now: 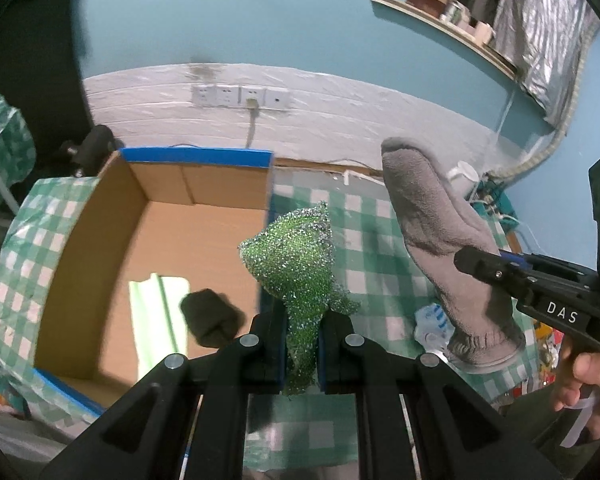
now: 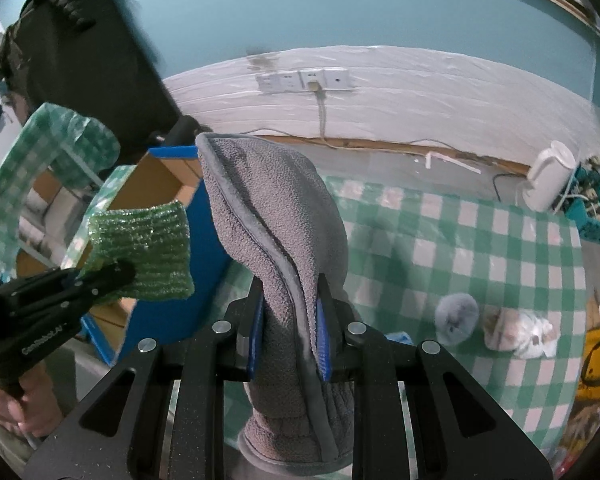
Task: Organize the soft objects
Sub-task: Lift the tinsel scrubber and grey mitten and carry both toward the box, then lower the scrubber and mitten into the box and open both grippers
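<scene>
My left gripper (image 1: 302, 344) is shut on a sparkly green scouring cloth (image 1: 296, 264) and holds it in the air by the right wall of an open cardboard box (image 1: 100, 208). The cloth also shows in the right wrist view (image 2: 148, 252). My right gripper (image 2: 288, 340) is shut on a grey fleece mitten (image 2: 272, 216), held upright above the checked tablecloth (image 2: 480, 248). The mitten also shows in the left wrist view (image 1: 440, 236). A dark soft item (image 1: 210, 316) and a pale green sheet (image 1: 160, 300) lie inside the box.
A small grey fluffy ball (image 2: 456, 318) and a crumpled white-and-tan cloth (image 2: 520, 330) lie on the table at right. A white appliance (image 2: 548, 176) and a teal basket of cables (image 2: 592, 204) stand at the back right. Wall sockets (image 1: 240, 96) sit behind the box.
</scene>
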`<state>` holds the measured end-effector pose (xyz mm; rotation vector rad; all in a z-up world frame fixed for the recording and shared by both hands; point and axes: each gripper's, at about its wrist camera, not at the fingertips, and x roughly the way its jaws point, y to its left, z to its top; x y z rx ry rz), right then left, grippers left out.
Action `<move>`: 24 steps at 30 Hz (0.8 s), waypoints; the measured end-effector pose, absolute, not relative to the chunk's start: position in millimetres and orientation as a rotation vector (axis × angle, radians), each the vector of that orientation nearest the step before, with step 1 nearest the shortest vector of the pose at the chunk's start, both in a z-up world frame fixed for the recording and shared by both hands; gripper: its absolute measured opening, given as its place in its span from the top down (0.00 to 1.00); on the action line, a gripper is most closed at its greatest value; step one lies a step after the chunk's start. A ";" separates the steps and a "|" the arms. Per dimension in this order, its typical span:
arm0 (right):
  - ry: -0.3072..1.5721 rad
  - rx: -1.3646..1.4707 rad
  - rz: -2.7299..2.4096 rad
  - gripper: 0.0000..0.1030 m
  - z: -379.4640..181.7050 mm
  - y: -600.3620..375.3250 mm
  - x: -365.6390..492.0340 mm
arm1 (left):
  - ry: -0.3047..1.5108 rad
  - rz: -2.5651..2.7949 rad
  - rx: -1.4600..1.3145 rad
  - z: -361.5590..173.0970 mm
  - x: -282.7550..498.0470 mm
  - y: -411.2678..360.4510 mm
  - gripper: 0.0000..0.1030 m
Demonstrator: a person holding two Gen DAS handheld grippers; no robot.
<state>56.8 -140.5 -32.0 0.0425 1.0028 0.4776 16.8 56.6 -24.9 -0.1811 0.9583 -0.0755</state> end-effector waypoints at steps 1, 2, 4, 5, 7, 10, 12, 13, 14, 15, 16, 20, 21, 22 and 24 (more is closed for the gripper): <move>1.001 0.039 0.485 0.81 -30.7 -136.4 57.8 | 0.955 -0.067 -0.182 -24.2 16.2 60.6 0.90; 0.999 0.033 0.495 0.81 -28.8 -127.9 59.1 | 0.950 -0.050 -0.185 -23.7 15.7 67.7 0.90; 0.995 0.024 0.513 0.81 -26.9 -117.2 60.2 | 0.951 -0.034 -0.196 -24.2 15.6 77.0 0.90; 0.994 0.019 0.524 0.81 -25.4 -110.9 61.0 | 0.951 -0.027 -0.204 -24.4 15.1 82.3 0.90; 0.994 0.008 0.541 0.81 -23.7 -100.0 62.5 | 0.948 -0.008 -0.215 -24.9 13.7 93.3 0.90; 0.996 -0.008 0.564 0.81 -22.5 -82.8 63.9 | 0.943 0.011 -0.219 -25.4 11.1 104.7 0.90; 0.997 -0.017 0.578 0.81 -21.1 -71.8 65.0 | 0.941 0.026 -0.227 -26.4 9.1 114.6 0.90; 0.997 -0.021 0.585 0.81 -20.7 -65.6 65.9 | 0.940 0.032 -0.231 -26.6 8.4 118.0 0.90; 0.997 -0.026 0.593 0.81 -20.2 -59.2 66.0 | 0.939 0.039 -0.234 -27.3 7.7 122.3 0.90; 0.997 -0.031 0.601 0.81 -19.3 -53.0 66.9 | 0.942 0.049 -0.239 -28.3 6.9 127.0 0.90; 0.996 -0.037 0.609 0.81 -18.2 -45.6 67.6 | 0.942 0.055 -0.243 -29.0 6.2 131.0 0.90; 0.997 -0.055 0.638 0.81 -15.1 -22.1 68.0 | 0.947 0.088 -0.259 -33.7 3.4 149.8 0.90; 0.998 -0.059 0.644 0.81 -14.8 -16.1 68.6 | 0.948 0.094 -0.263 -34.3 2.8 153.5 0.90; 0.999 -0.064 0.651 0.81 -14.7 -10.7 68.9 | 0.949 0.099 -0.267 -35.0 2.2 156.9 0.90; 1.003 -0.072 0.665 0.81 -15.3 2.4 70.1 | 0.950 0.115 -0.278 -36.8 0.8 166.2 0.90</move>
